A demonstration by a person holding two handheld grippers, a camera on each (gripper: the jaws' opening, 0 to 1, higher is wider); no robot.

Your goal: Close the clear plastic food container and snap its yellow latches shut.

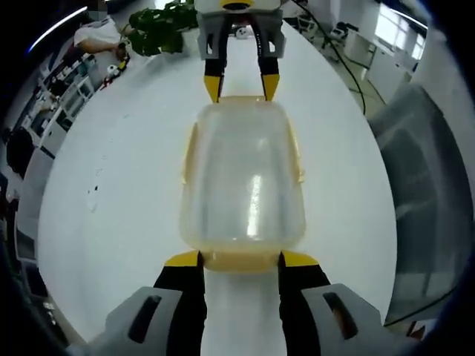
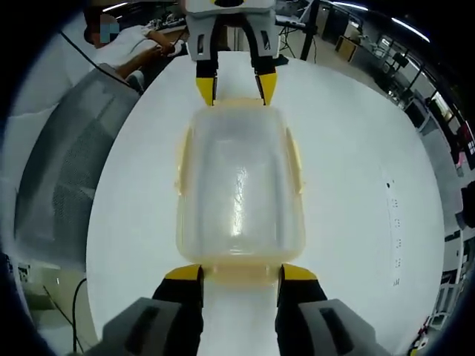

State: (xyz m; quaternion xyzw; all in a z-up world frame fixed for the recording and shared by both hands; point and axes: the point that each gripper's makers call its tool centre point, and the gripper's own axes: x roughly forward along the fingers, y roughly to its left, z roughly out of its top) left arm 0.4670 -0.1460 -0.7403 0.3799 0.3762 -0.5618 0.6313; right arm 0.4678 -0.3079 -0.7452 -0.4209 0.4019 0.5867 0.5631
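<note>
We see the clear plastic container [image 1: 243, 182] lying on the white counter [image 1: 119, 185], its lid on top and a yellow rim running around the edge. In the left gripper view, our left gripper [image 1: 241, 261] sits at the near short end of the container, its two yellow-tipped fingers [image 1: 182, 259] spread apart on either side of the yellow end latch [image 1: 239, 261], their tips right at the container's edge. Whether they actually press on the latch we cannot tell. At the far short end, the right gripper [image 1: 242, 87] faces us, its fingers also parted and their yellow tips just touching or just beside the far rim.

The right gripper view shows the same arrangement from the opposite end: the container [image 2: 239, 189] lies lengthwise ahead, the right gripper [image 2: 241, 273] straddles the near yellow latch [image 2: 239, 274] with fingers apart, and the left gripper [image 2: 236, 87] stands at the far end. Neither pair of fingers has closed on anything. Yellow side latches [image 1: 297, 159] lie along the long edges, close against the container walls.

Beyond the counter, we see a leafy green plant [image 1: 159, 26] in the left gripper view, and a person's arm [image 2: 145, 48] resting near the far edge in the right gripper view. A grey mesh chair back [image 2: 70, 156] stands beside the counter.
</note>
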